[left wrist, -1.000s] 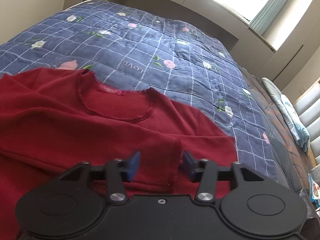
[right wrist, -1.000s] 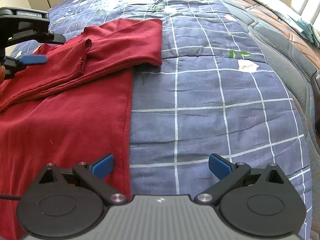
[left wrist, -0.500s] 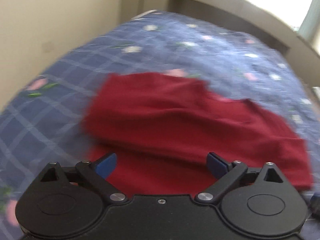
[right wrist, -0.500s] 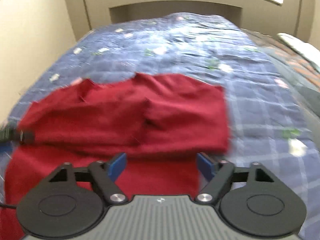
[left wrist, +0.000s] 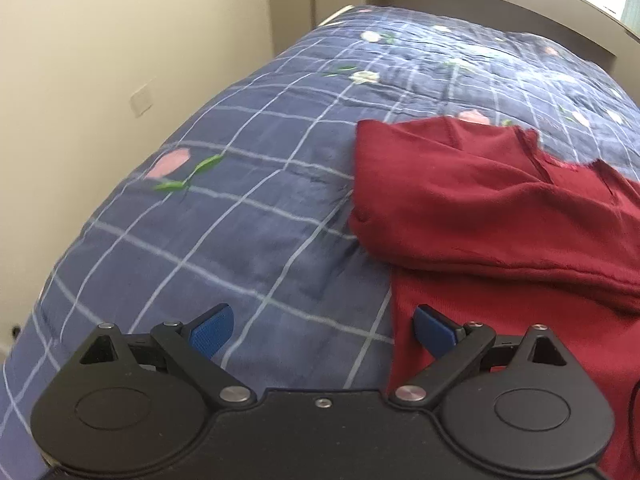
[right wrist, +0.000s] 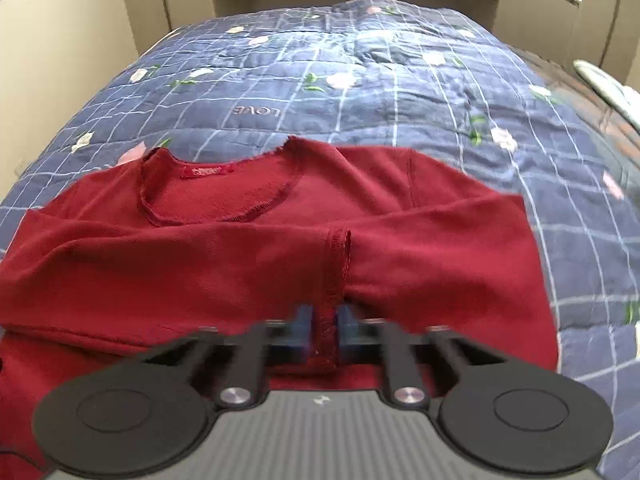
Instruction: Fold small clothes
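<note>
Lying on one quilt (right wrist: 400,92), one red shirt (right wrist: 240,264), two sleeves folded.

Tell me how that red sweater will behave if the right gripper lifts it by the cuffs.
The red sweater is probably floppy: its sleeves drape in soft creases. The right gripper, pinching only the cuff hems, would likely lift them first, undoing the fold. It looks light.

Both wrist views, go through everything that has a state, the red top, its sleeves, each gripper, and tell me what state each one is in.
Red long-sleeved top: lying flat on the quilt, neckline label showing.
Sleeves: both folded across the chest, cuffs meeting in the middle.
Right gripper: shut on the sleeve cuff hem.
Left gripper: open, holding nothing, straddling the top's left edge.
Blue checked quilt: spread over the bed, lightly wrinkled.
</note>
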`<state>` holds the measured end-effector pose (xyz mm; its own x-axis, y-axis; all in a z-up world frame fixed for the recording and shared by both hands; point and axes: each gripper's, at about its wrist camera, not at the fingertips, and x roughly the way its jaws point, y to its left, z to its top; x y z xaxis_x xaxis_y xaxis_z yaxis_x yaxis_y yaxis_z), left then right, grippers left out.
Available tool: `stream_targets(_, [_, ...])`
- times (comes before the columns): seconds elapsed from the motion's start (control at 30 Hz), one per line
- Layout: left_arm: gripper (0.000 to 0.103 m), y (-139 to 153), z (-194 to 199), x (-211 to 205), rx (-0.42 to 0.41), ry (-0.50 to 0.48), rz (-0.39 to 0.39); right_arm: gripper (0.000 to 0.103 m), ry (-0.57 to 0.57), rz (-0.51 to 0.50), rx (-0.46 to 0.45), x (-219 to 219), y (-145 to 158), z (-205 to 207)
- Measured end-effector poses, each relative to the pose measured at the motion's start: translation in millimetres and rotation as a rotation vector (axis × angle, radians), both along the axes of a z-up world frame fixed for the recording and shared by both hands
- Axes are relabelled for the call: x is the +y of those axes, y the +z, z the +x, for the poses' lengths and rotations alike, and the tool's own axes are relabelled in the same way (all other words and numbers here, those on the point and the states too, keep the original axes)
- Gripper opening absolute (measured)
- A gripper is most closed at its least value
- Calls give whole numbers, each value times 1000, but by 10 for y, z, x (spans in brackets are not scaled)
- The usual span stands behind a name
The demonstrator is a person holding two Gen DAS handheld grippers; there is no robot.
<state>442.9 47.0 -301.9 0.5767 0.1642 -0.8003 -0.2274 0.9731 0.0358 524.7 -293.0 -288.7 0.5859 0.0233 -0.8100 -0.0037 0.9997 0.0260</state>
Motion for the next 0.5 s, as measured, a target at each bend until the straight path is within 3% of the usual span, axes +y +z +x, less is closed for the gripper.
stream_targets(0.13, [96,-25,68,-59,-31,-82,58,5,16,93,-129,22,473,-43])
stream_targets(0.3, [88,-54,188,-148,-56,-179,140,5,34,102,-321,94,1077,-72])
stream_targets(0.5, [80,-45,324,-253,-91,-278,193,5,42,70,-384,109,1343,16])
